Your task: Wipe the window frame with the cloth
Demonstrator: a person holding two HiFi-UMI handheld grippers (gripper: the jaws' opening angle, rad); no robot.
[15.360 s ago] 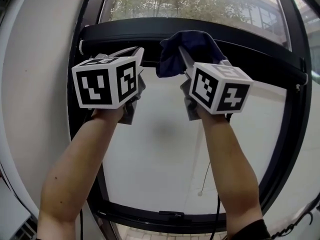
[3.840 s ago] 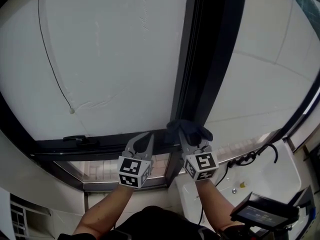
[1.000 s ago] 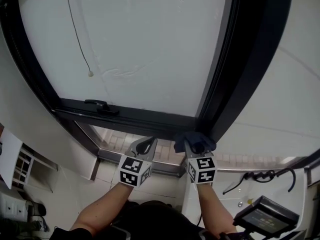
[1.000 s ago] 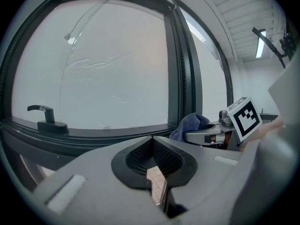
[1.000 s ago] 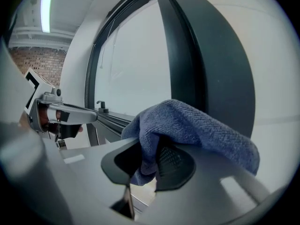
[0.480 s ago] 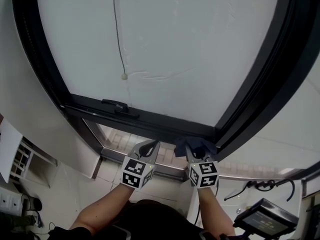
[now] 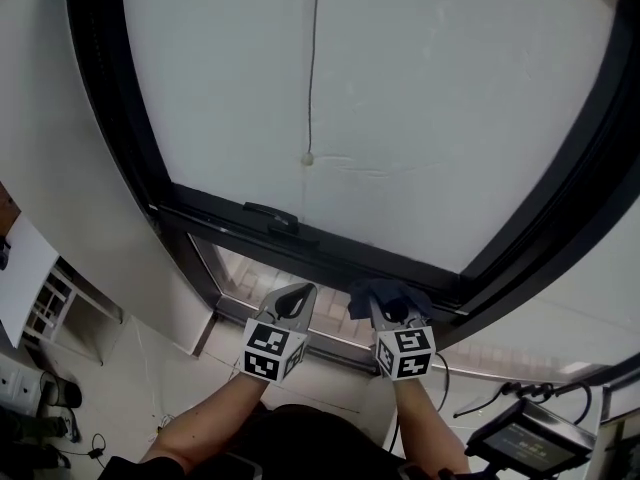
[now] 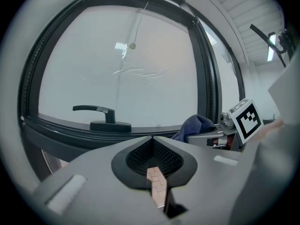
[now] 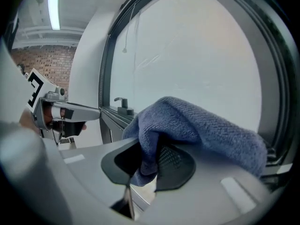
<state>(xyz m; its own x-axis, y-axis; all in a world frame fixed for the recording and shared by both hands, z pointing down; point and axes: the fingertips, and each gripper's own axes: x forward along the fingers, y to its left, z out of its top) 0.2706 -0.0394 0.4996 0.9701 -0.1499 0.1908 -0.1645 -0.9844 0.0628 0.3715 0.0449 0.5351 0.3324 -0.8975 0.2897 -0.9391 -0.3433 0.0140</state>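
The right hand-held gripper (image 7: 387,308) is pinching the cloth (image 7: 392,291), facing the window frame (image 7: 322,251) at 12 o'clock, running 10-to-4; the left hand-held gripper (image 7: 292,298) is sitting pressed together.

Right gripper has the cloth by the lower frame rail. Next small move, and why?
Probably slide the right gripper left along the lower frame rail. The cloth is clamped in its jaws near the rail's right corner, and most of the rail lies to the left. The left gripper, shut and empty, sits alongside and may need to shift.
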